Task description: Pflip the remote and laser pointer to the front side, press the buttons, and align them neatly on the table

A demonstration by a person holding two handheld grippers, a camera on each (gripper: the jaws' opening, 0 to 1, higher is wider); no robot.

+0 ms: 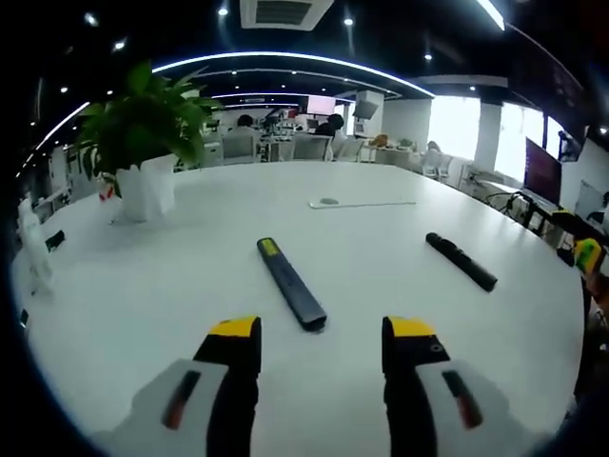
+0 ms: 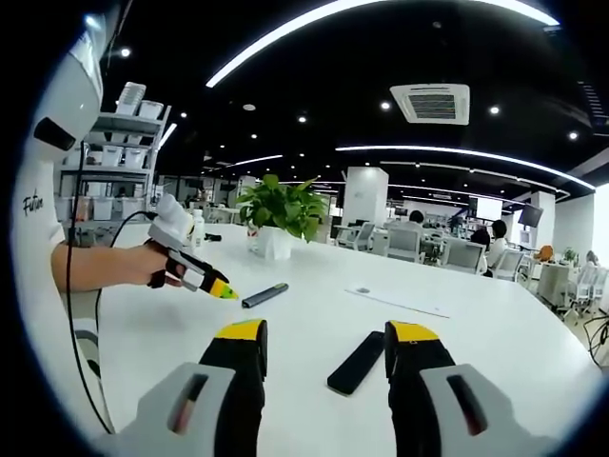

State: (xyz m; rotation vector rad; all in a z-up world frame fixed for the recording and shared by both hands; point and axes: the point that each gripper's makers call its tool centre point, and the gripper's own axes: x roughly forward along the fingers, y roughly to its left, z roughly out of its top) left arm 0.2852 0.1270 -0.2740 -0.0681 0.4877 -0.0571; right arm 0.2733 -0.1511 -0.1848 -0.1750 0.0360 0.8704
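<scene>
Two slim dark objects lie flat on the white table (image 1: pixel 143 286), well apart from each other. In the left gripper view, the left gripper (image 1: pixel 322 343) hovers above the table with its yellow-tipped jaws spread and nothing between them; just beyond them lies the laser pointer (image 1: pixel 290 283), a dark bar with a yellow patch at its far end, set at a slant. To its right lies the remote (image 1: pixel 461 261), also slanted. A potted plant (image 1: pixel 143 143) in a white pot stands at the far left. In the right gripper view, the right gripper (image 2: pixel 328 345) is likewise spread and empty, with the remote (image 2: pixel 356 362) lying between and just beyond its jaws. The left gripper (image 2: pixel 228 291) enters from the left, held in a hand (image 2: pixel 157 265), its tip near the laser pointer (image 2: pixel 265 295); from this side its jaw gap cannot be judged
</scene>
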